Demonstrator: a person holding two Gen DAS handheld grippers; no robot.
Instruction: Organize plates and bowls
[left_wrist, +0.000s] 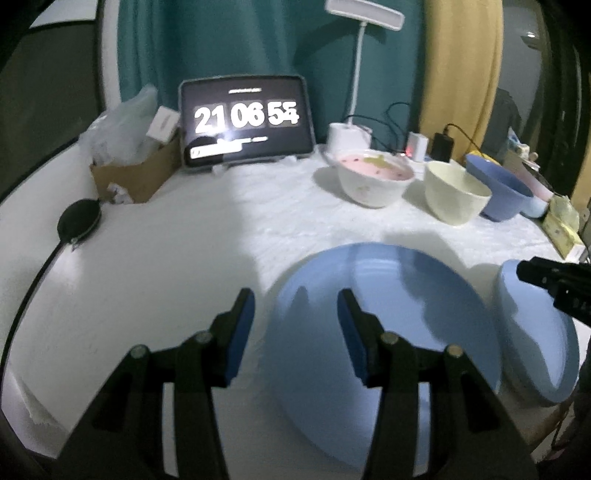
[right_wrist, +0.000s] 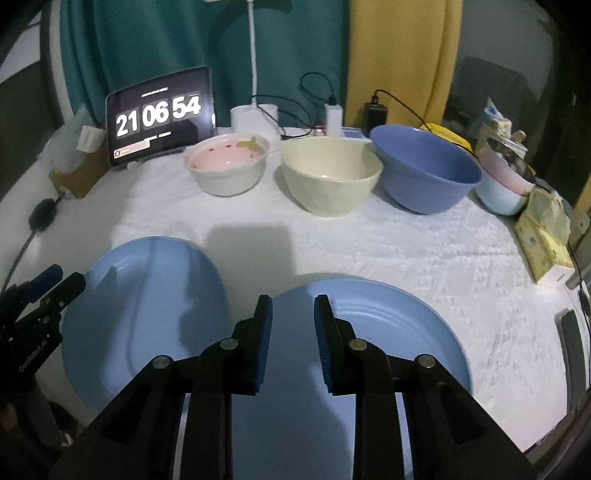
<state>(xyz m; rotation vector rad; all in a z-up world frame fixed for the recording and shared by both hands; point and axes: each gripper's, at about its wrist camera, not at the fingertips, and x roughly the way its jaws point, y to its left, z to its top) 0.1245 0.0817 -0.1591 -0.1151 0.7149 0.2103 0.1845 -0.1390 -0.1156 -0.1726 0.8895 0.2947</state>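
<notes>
where cloth wrinkles, smooth round plates (right_wrist: 388, 332)

Two plates (right_wrist: 147, 314) (right_wrist: 388, 332) lie side by side at lower frame; bowls (right_wrist: 332, 177) line up behind them, clock (right_wrist: 159, 114) upper left.

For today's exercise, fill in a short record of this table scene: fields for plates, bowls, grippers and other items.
plates: two blue, left plate and right plate, side by side at the table's near edge
bowls: pink-lined bowl, cream bowl, blue bowl in a row behind; pale bowls stacked at far right
left gripper: open, empty, over the left plate's edge
right gripper: open, empty, over the right plate
other: clock tablet
</notes>
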